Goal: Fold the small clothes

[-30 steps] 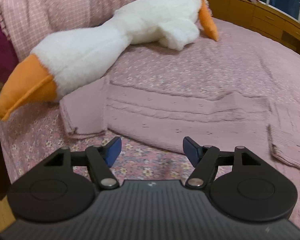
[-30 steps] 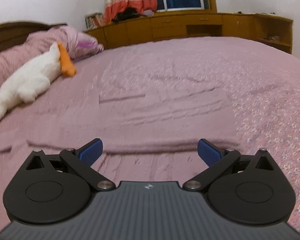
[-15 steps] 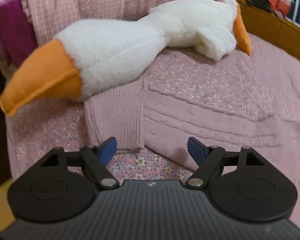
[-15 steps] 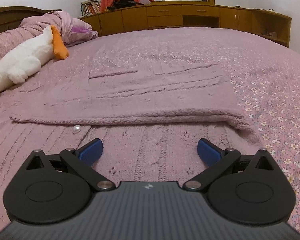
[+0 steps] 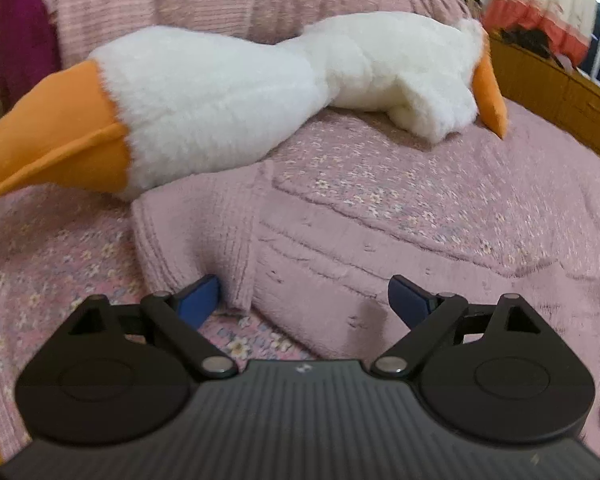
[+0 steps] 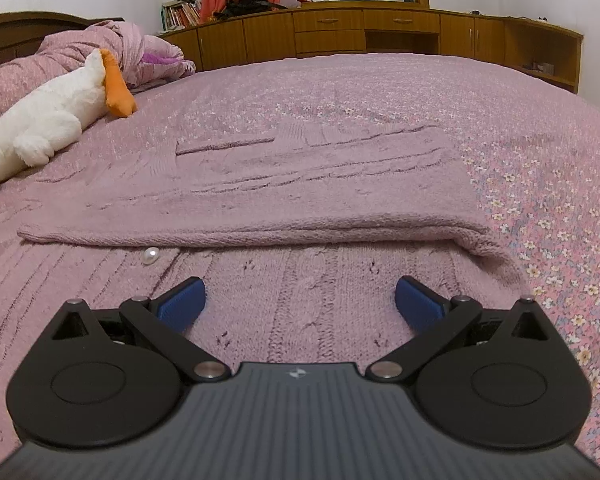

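A: Gaping wide, the left gripper (image 5: 304, 300) holds nothing; its blue pads (image 5: 198, 300) straddle the ribbed cuff edge of the mauve cable-knit cardigan (image 5: 340, 280) that lies flat on the pink floral bedspread (image 5: 52, 264); the right gripper (image 6: 300, 300) is just as wide and empty above the knit near its folded-over flap.

B: I'd sink the left pads lower so they bite both layers at the cuff, then close before lifting; the knit looks stretchy, so a shallow pinch may slip.

A: Counting: one cardigan; one pearl-white round button (image 6: 151, 256) showing; one white plush goose with orange beak (image 5: 228, 96), touching the sleeve; two grippers.
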`<state>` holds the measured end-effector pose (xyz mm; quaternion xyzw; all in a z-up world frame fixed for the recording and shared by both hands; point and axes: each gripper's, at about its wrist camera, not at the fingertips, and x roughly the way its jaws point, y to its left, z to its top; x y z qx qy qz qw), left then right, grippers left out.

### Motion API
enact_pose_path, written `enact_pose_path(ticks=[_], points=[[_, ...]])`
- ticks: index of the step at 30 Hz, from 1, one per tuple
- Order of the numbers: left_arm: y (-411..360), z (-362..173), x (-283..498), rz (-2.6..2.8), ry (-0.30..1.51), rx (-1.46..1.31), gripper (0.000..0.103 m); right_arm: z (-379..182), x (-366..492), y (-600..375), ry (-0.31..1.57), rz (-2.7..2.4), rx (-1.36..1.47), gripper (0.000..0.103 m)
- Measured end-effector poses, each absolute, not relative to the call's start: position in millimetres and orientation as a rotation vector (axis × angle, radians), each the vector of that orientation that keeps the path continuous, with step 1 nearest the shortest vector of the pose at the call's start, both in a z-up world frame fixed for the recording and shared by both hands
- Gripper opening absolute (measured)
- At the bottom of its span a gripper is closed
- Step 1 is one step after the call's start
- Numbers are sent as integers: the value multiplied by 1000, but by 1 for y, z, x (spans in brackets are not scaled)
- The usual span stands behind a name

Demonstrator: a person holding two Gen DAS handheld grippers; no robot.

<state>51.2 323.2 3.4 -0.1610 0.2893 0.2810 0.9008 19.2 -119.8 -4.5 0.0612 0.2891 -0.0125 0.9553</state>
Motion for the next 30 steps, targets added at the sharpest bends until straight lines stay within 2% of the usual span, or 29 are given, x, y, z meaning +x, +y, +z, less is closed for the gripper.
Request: enact_pose_path(ticks=[1, 4, 6, 9, 21, 30], points=[[320, 3, 53, 576, 603, -305, 85, -5, 19, -120, 587, -24, 128, 103], [312, 1, 56, 581, 614, -209, 61, -5, 20, -121, 589, -25, 124, 103], [310, 2, 55, 590, 605, -177, 26, -5, 20, -121, 590, -25, 123, 103], [312, 6, 49, 562, 580, -198, 12, -5, 20, -122, 588, -22, 127, 103], [284, 59, 13, 361, 389, -288, 9, -4, 18, -128, 580, 2, 161, 103], [235, 107, 12, 196, 283, -260, 9, 3, 11, -132, 573, 16, 188, 103]])
